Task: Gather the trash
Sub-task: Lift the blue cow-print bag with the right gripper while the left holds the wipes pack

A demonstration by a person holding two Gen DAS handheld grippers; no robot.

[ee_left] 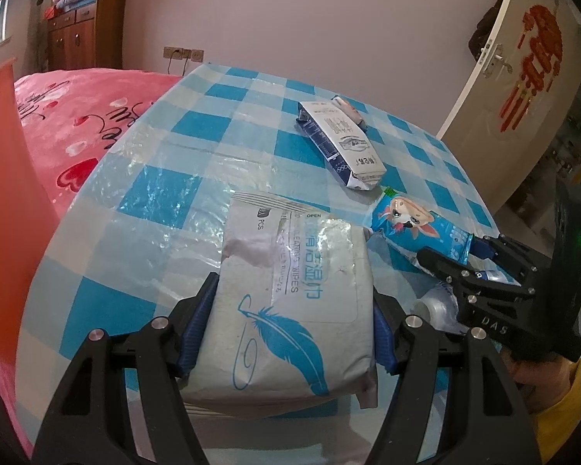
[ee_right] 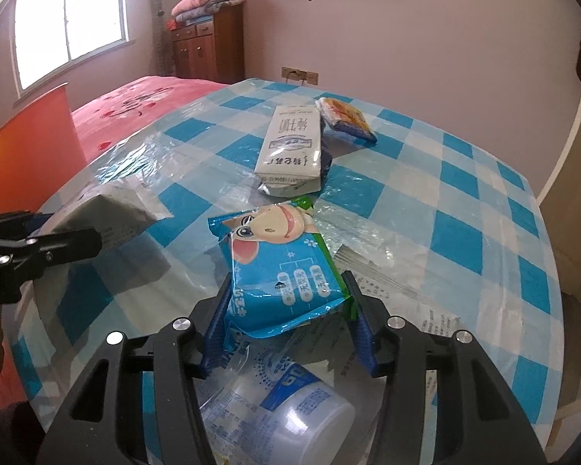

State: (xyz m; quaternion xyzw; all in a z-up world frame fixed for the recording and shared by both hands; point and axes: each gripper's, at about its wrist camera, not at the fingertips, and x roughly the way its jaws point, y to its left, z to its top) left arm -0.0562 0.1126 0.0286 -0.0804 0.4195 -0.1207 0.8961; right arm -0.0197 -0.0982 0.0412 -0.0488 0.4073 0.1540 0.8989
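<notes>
Clamping the grey wipes pack [ee_left: 290,302] in the left hand-held gripper [ee_left: 286,333] and the blue wipes pack [ee_right: 279,271] in the right hand-held gripper [ee_right: 286,333], both lifted just off the checked surface [ee_right: 464,209], ready for binning.

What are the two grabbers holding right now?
Left gripper: fingers shut on the white wipes pack.
Right gripper: fingers shut on the blue cow packet.

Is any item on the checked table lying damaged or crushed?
Yes. The milk carton lies flat on its side, its near end squashed. The clear plastic bottle also lies on its side at the table's near edge. Nothing looks spilled.
</notes>
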